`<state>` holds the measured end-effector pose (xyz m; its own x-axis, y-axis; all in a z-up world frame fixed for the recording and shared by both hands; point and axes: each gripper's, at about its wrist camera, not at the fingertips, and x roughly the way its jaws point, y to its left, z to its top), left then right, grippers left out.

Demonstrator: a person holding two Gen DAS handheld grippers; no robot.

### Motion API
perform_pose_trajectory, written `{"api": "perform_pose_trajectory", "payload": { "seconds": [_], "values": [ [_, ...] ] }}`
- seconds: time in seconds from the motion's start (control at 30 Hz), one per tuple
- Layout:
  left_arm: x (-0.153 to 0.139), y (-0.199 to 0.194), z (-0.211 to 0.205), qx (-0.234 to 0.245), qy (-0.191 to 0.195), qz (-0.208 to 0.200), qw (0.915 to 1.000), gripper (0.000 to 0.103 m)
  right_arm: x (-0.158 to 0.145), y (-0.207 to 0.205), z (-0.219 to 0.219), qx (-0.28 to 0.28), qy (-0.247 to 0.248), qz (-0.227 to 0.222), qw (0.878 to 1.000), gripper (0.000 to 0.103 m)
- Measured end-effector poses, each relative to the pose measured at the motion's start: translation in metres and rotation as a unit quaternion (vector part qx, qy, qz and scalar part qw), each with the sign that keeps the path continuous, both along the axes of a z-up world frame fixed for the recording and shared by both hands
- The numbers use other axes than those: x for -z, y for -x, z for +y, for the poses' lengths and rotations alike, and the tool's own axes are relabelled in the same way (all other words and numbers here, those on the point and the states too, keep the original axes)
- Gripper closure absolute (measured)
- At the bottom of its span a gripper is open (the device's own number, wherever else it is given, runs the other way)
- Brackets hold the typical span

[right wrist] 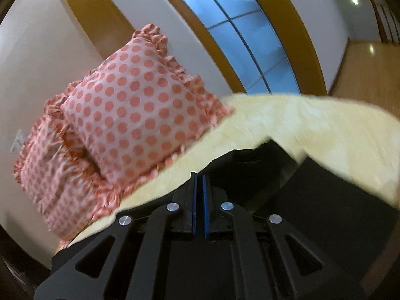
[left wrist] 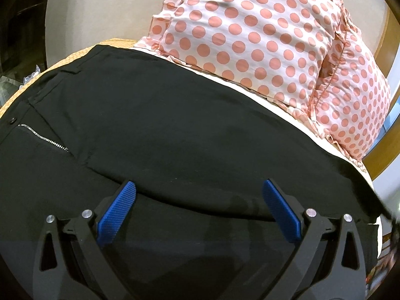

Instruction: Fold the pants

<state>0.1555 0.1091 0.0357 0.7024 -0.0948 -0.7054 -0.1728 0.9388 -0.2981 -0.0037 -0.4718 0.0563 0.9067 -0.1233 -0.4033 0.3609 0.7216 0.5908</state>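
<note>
Here, in the left wrist view, the black pants (left wrist: 175, 130) are seen spread across the bed, waistband, button and zipper (left wrist: 42, 137) at the left, with the polka-dot pillows (left wrist: 262, 45) lying just beyond them. The left gripper (left wrist: 198, 187) is held wide apart just above the fabric, nothing between its blue pads (left wrist: 117, 212). In the right wrist view, the right gripper (right wrist: 199, 177) is closed to a narrow slit; whether cloth is pinched there cannot be told, though dark fabric (right wrist: 312, 182) lies beside it on the cream bedcover (right wrist: 287, 115). Folding is judged barely begun: the seat lies flat, and most folds appear left to make.
</note>
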Motion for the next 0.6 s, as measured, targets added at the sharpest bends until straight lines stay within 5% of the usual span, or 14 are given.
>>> {"api": "perform_pose_trajectory", "payload": {
  "seconds": [0.27,0.33,0.37,0.43,0.6],
  "values": [
    [0.0,0.0,0.0,-0.005,-0.001,0.003,1.0,0.002,0.047,0.019,-0.019,-0.009,-0.121,0.033,0.992,0.095],
    [0.0,0.001,0.002,-0.009,0.0,0.003,1.0,0.002,0.054,0.02,-0.024,-0.011,-0.154,0.033,0.987,0.084],
    [0.0,0.001,0.003,-0.011,0.001,0.003,0.9999,0.002,0.058,0.019,-0.025,-0.01,-0.167,0.031,0.985,0.068],
    [0.001,0.0,0.002,-0.01,0.002,0.005,0.9999,0.002,0.057,0.021,-0.025,-0.009,-0.168,0.016,0.986,0.061],
    [0.001,-0.002,0.001,-0.005,0.001,0.008,1.0,0.002,0.06,0.011,-0.024,0.0,-0.163,0.0,0.987,0.066]
  ]
}}
